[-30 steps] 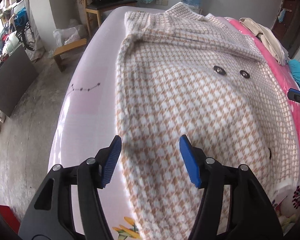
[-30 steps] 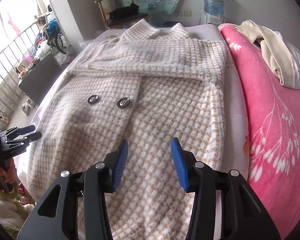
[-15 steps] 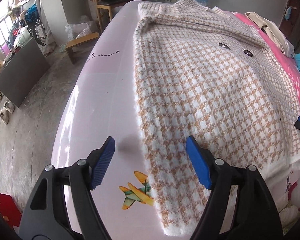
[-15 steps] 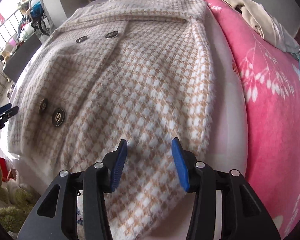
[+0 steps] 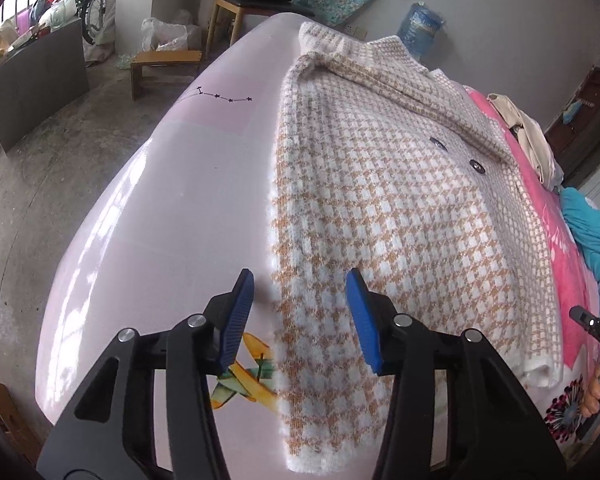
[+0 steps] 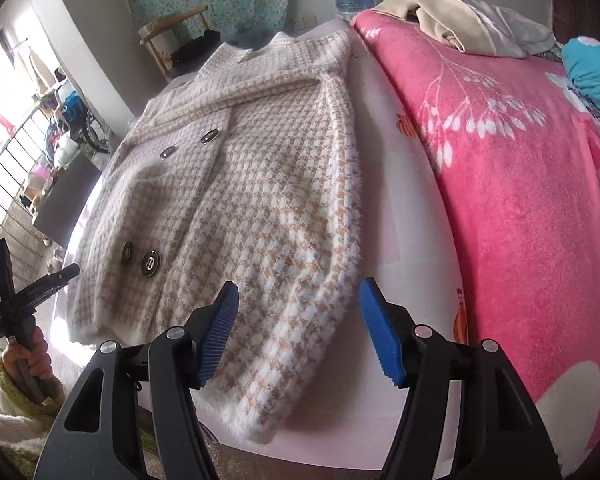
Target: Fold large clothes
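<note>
A tan-and-white houndstooth coat (image 5: 380, 200) lies flat, front up, on a pale pink bed sheet (image 5: 160, 220), collar at the far end; it also shows in the right wrist view (image 6: 260, 200). My left gripper (image 5: 300, 312) is open and empty above the coat's near left hem edge. My right gripper (image 6: 298, 332) is open and empty above the coat's near right hem corner. The left gripper's fingertips (image 6: 66, 272) show at the left edge of the right wrist view. The right gripper body (image 5: 596, 326) shows at the right edge of the left wrist view.
A bright pink floral blanket (image 6: 500, 180) covers the bed to the right of the coat, with a beige garment (image 6: 452, 24) and a teal cloth (image 6: 592, 68) on it. A wooden chair (image 5: 252, 4), a low stool (image 5: 164, 64) and a water jug (image 5: 420, 32) stand beyond the bed.
Both grippers have drawn back toward the near end of the bed, from over the coat's middle to its hem. Both stay open and empty.
</note>
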{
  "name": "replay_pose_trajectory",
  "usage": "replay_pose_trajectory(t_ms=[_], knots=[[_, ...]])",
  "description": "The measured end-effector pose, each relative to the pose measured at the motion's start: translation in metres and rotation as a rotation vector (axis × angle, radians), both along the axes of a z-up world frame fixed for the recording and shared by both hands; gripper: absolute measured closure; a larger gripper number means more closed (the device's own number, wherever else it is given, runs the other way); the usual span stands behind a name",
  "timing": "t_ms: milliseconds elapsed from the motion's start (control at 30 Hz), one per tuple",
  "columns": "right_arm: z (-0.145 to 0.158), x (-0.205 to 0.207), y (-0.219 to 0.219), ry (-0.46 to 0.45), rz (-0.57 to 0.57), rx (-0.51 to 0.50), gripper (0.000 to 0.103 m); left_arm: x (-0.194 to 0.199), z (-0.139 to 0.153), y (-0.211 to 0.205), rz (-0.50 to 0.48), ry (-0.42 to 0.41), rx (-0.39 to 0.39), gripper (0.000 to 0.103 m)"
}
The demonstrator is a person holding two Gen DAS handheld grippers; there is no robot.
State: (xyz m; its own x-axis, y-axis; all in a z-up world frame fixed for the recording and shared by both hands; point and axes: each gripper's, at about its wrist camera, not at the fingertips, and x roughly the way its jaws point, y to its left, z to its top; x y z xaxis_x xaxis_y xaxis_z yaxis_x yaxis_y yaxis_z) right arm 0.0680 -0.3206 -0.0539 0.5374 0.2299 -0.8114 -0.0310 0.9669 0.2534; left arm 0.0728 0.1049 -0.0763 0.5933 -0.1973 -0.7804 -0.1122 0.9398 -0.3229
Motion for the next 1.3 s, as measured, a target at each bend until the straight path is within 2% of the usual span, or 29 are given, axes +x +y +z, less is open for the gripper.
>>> replay_pose_trajectory(t_ms=[100, 267, 433, 533, 633, 767, 833, 933, 1033, 1067, 1167, 1233, 1300], knots=[[-0.014, -0.001, -0.005, 0.034, -0.003, 0.034, 0.042, 0.003, -0.002, 0.002, 0.001, 0.003, -0.06, 0.073], [-0.029, -0.009, -0.003, 0.087, 0.009, 0.031, 0.042, -0.013, -0.005, 0.0, -0.019, 0.038, -0.107, 0.076], [-0.037, -0.016, -0.001, 0.114, 0.018, 0.083, 0.042, -0.033, -0.011, -0.001, -0.015, 0.071, -0.128, 0.076], [-0.043, -0.02, 0.007, 0.13, 0.041, 0.107, 0.049, -0.038, -0.011, -0.007, -0.024, 0.067, -0.087, 0.076], [-0.045, -0.022, 0.018, 0.124, 0.049, 0.09, 0.053, -0.039, -0.011, -0.011, -0.039, 0.062, -0.058, 0.076], [-0.049, -0.017, 0.019, 0.119, 0.011, 0.112, 0.063, -0.038, -0.015, -0.008, -0.027, 0.062, -0.076, 0.076], [-0.051, -0.016, 0.021, 0.104, -0.009, 0.091, 0.071, -0.039, -0.016, -0.009, -0.006, 0.057, -0.077, 0.076], [-0.051, -0.018, 0.025, 0.083, -0.024, 0.04, 0.08, -0.041, -0.014, -0.018, 0.012, 0.043, -0.007, 0.078], [-0.046, -0.019, 0.028, 0.084, -0.018, -0.02, 0.092, -0.044, -0.008, -0.034, -0.003, 0.017, 0.138, 0.091], [-0.041, -0.019, 0.028, 0.08, -0.015, -0.029, 0.093, -0.045, -0.004, -0.037, -0.023, 0.005, 0.163, 0.095], [-0.012, -0.024, 0.024, 0.011, -0.027, -0.075, 0.095, -0.051, 0.018, -0.037, -0.065, -0.038, 0.237, 0.096], [0.012, -0.029, 0.018, -0.033, -0.043, -0.095, 0.096, -0.057, 0.036, -0.027, -0.073, -0.061, 0.254, 0.096], [0.026, -0.033, 0.015, -0.053, -0.044, -0.129, 0.096, -0.06, 0.044, -0.014, -0.076, -0.056, 0.214, 0.097]])
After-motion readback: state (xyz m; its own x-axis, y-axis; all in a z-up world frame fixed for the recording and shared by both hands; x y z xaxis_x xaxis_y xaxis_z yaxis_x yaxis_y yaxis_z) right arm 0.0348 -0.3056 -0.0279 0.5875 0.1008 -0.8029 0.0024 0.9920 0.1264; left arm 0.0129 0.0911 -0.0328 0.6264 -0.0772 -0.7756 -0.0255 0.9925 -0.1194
